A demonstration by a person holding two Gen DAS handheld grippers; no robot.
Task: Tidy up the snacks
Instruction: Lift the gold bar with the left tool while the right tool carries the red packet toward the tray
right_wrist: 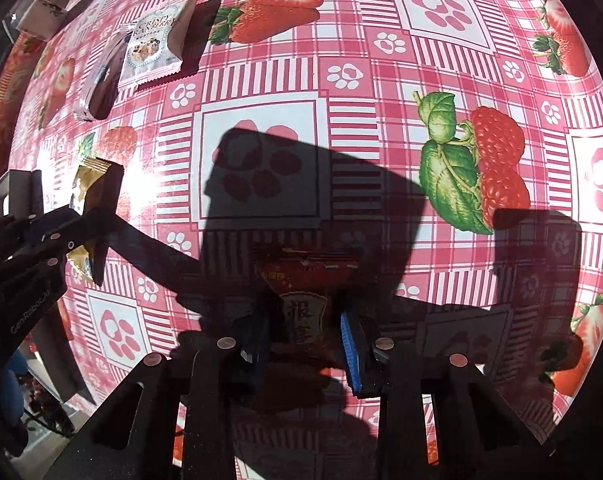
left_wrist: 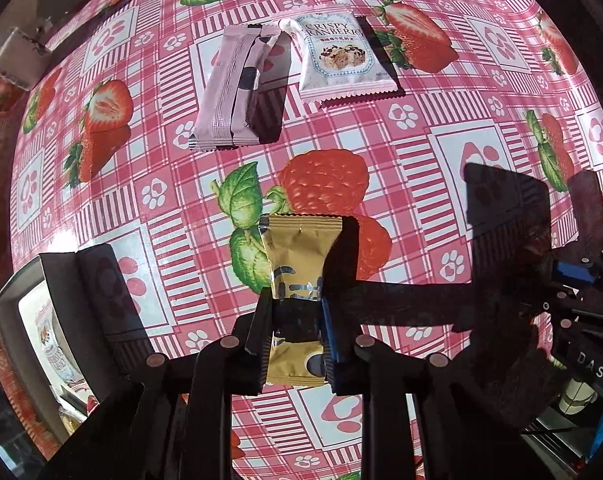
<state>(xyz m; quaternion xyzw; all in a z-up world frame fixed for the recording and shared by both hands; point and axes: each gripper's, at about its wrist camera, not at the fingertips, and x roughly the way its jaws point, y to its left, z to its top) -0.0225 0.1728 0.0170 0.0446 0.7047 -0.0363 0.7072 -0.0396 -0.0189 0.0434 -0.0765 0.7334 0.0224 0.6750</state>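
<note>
My left gripper (left_wrist: 295, 300) is shut on a gold snack packet (left_wrist: 299, 254) and holds it above the strawberry-print tablecloth (left_wrist: 421, 128). It shows in the right wrist view (right_wrist: 87, 204) at the left too. My right gripper (right_wrist: 305, 312) is shut on a red snack packet (right_wrist: 303, 300) with Chinese characters, in shadow. A white Crispy Cranberry packet (left_wrist: 341, 56) and a pink wrapped bar (left_wrist: 233, 88) lie side by side on the cloth farther away; both also appear in the right wrist view, the packet (right_wrist: 151, 46) at upper left.
A grey tray or box (left_wrist: 29, 320) holding several snack packets sits at the lower left of the left wrist view. A small white box (left_wrist: 19, 54) lies at the far left table edge. The right gripper's body (left_wrist: 581, 288) shows at the right.
</note>
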